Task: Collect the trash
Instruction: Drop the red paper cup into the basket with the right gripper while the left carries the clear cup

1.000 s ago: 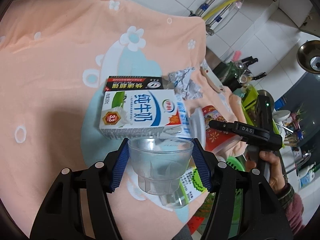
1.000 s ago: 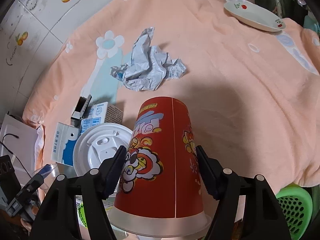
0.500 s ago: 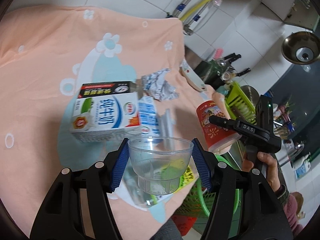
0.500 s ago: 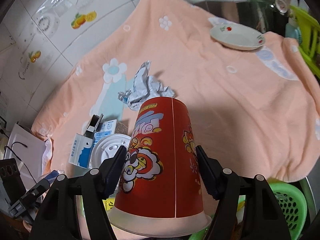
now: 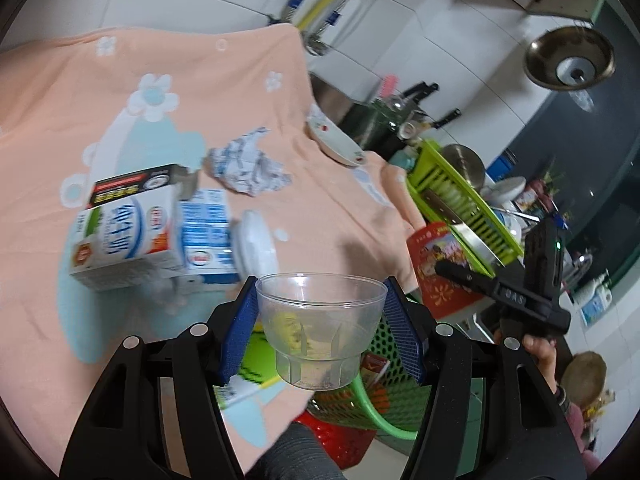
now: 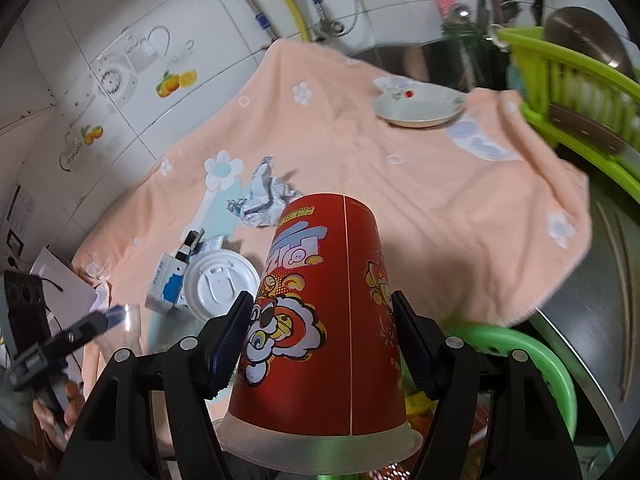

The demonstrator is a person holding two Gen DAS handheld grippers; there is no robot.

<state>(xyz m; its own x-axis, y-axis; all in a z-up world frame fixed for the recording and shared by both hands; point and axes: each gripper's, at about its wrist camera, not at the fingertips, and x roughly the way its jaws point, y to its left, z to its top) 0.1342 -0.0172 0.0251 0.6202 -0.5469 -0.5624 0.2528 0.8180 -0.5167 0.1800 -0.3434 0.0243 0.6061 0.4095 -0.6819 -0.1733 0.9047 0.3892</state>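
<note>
My left gripper is shut on a clear plastic cup, held off the table's front edge over a green basket. My right gripper is shut on a red paper cup, upside down, above the same green basket. On the peach cloth lie a milk carton, a small blue and white carton, a white lid and crumpled foil. The foil, the lid and the small carton also show in the right wrist view.
A white dish sits at the cloth's far right. A lime green dish rack stands beside the table. A red basket sits below the green one. Tiled wall and pipes are behind.
Both grippers have pulled back from the table with their cups. They now hang past the cloth's front edge over the green basket.
</note>
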